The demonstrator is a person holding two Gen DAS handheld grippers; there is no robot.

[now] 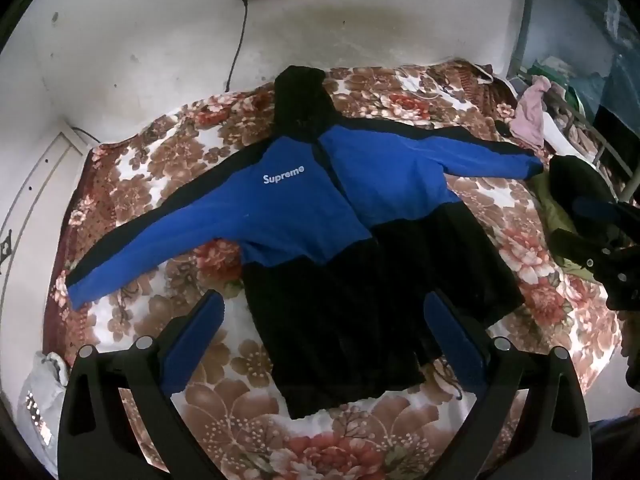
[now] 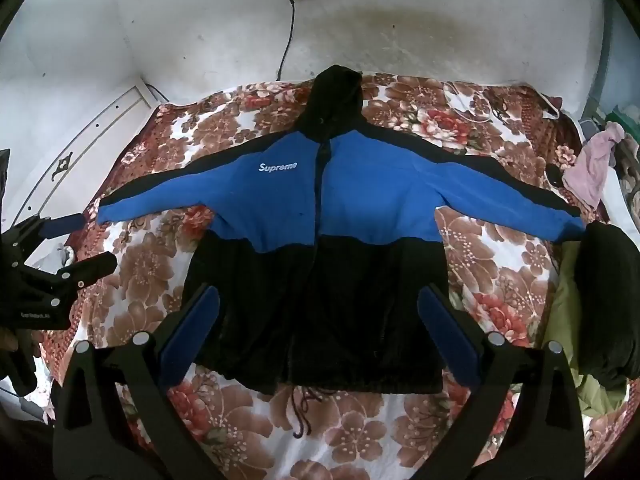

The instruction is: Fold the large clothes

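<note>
Your left gripper (image 1: 324, 308) and right gripper (image 2: 318, 304) both hover with jaws spread wide, empty, at lower frame over the hem. The blue-and-black hooded jacket (image 2: 320, 216) lies flat mid-frame, sleeves outstretched, on the floral blanket (image 2: 400, 432).

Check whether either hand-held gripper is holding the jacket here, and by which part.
Nothing is held. The left hand-held gripper and right hand-held gripper both hover open above the jacket, which lies spread flat on the floral bedspread.
</note>
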